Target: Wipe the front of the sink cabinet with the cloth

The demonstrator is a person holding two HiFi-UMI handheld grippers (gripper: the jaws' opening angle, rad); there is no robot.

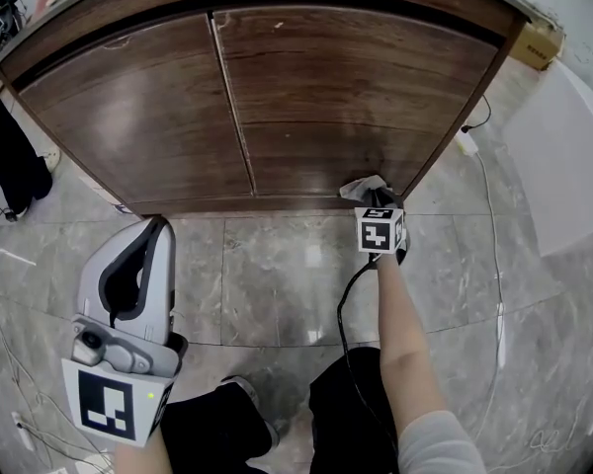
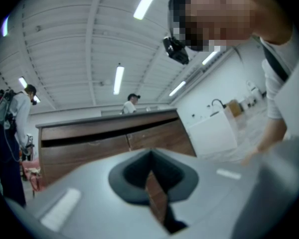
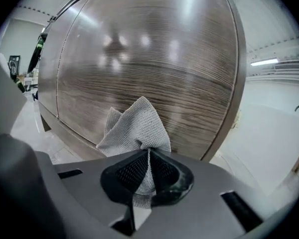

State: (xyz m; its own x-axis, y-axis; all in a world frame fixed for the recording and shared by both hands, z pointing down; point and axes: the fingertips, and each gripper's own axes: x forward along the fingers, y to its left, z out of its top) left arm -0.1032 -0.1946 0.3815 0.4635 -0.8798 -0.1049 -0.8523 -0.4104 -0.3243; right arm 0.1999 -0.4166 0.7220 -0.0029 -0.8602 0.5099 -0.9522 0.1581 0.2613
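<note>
Right hand-held gripper (image 3: 148,169) pinches the cloth (image 3: 134,126) at the cabinet's (image 1: 316,87) low right corner; left hand-held gripper (image 2: 150,177) is closed, empty. Wiping looks unfinished.

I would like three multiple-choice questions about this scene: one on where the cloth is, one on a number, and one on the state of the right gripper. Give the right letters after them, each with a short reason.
1. Where is the cloth?
A. at the lower right of the cabinet front
B. in a bucket
C. over a hook

2. How many doors does the cabinet front show?
A. one
B. two
C. four

3. The right gripper is:
A. open and empty
B. shut on the cloth
C. shut on a sponge

Answers:
1 A: the head view shows the cloth by the lower corner of the right door.
2 B: a single seam splits the wood front in two.
3 B: the right gripper view shows grey fabric pinched between the jaws.
</note>
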